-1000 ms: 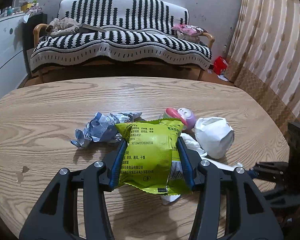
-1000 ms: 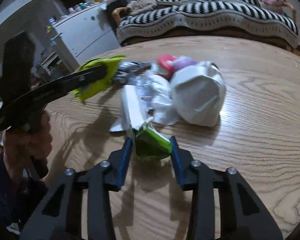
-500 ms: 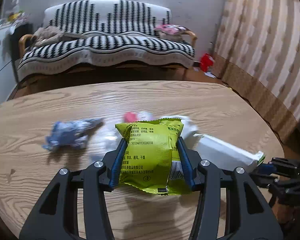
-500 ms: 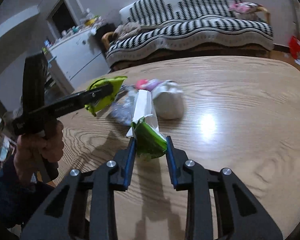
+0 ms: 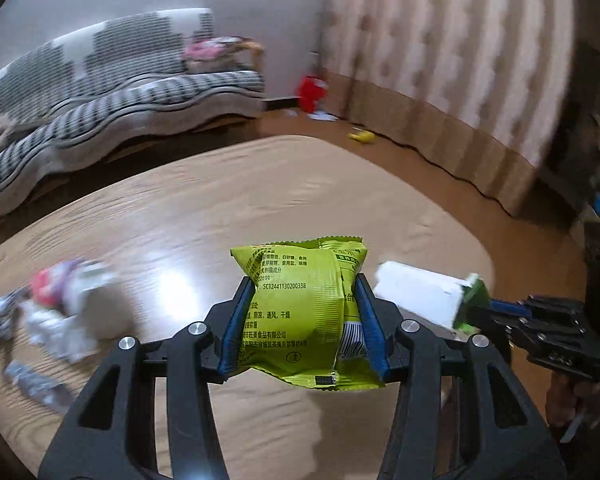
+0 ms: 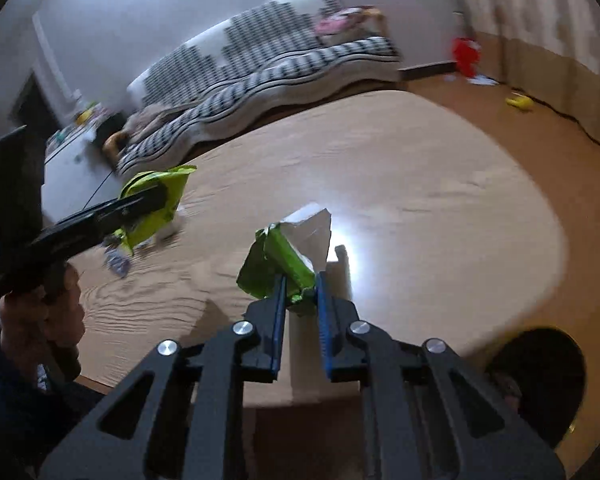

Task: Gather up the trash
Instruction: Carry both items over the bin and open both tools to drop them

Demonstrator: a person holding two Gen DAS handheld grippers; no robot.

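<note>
we've swung both loads off pile since a second ago. left gripper clamped on green snack bag, frame centre. right gripper jaws closing tighter on green-white carton. remaining trash now left edge; dark bin lower right, likely drop next.
</note>
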